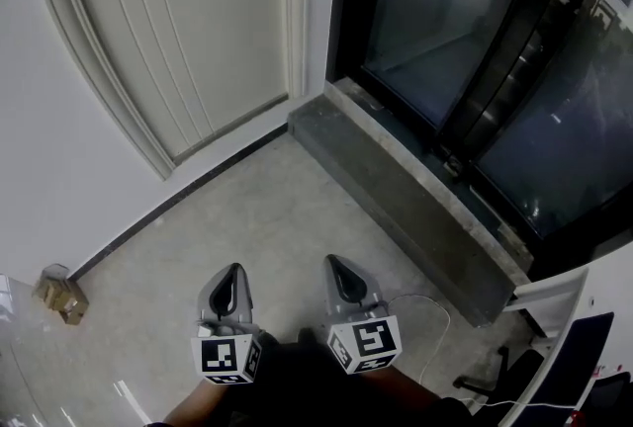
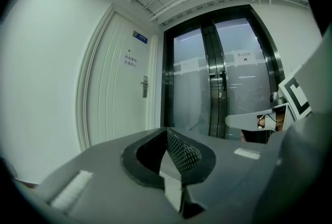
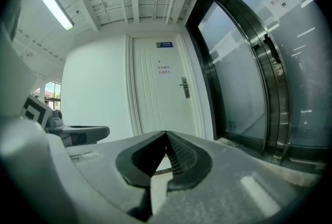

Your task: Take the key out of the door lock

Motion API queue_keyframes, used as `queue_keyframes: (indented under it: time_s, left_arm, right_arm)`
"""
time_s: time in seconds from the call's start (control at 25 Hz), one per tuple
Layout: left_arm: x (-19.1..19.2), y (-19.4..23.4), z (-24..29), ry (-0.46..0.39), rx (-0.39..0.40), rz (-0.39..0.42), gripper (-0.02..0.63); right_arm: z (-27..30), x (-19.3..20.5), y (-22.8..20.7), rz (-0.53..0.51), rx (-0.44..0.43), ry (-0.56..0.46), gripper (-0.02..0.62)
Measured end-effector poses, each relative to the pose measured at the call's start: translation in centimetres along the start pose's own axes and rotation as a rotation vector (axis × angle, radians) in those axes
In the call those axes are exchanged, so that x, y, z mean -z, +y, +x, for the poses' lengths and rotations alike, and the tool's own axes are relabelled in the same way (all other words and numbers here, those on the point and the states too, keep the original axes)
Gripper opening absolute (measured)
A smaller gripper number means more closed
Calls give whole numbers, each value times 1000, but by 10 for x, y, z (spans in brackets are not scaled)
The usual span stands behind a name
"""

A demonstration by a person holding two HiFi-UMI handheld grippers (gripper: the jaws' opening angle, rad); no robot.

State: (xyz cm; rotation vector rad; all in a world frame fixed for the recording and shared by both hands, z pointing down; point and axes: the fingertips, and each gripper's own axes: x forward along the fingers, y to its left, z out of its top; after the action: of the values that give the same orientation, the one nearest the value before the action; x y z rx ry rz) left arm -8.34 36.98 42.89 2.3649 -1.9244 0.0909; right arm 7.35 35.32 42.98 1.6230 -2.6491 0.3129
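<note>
The left gripper (image 1: 233, 271) and the right gripper (image 1: 335, 264) are held low, side by side and slightly apart, both pointing forward, each with its jaws pressed together on nothing

The left tongs (image 1: 234, 269) and the right tongs (image 1: 332, 261) look alike: smooth pale grey shells that taper to a point, each with a teardrop-shaped hollow rimmed in black. In the gripper views the inner pads (image 2: 182, 151) show a fine dark mesh texture. Behind each shell sits a cube (image 1: 226, 359) printed with black-and-white square markers. A thin white cable (image 1: 442, 316) trails from the right one. The person wears a dark garment (image 1: 297, 390).
</note>
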Motion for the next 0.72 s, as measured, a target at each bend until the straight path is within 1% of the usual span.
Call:
queue_keyframes:
  time_s: [0.2,0.4,0.52,0.72]
  left_arm:
    - [-3,-17,24,12,36,-9,17]
    - [2,-17,52,17,57,-6,18]
    - [2,-18,83,12,77,-16,18]
    - [-13,-17,142,7,121,-28,18]
  right_arm:
    - [3,-1,-21,12,30,1,-9]
    - [19,0,-38,13,55,17,-9]
    - [37,-2,-54,9,71,20,-9]
    - [79,-7,-79,12,101,23,-9]
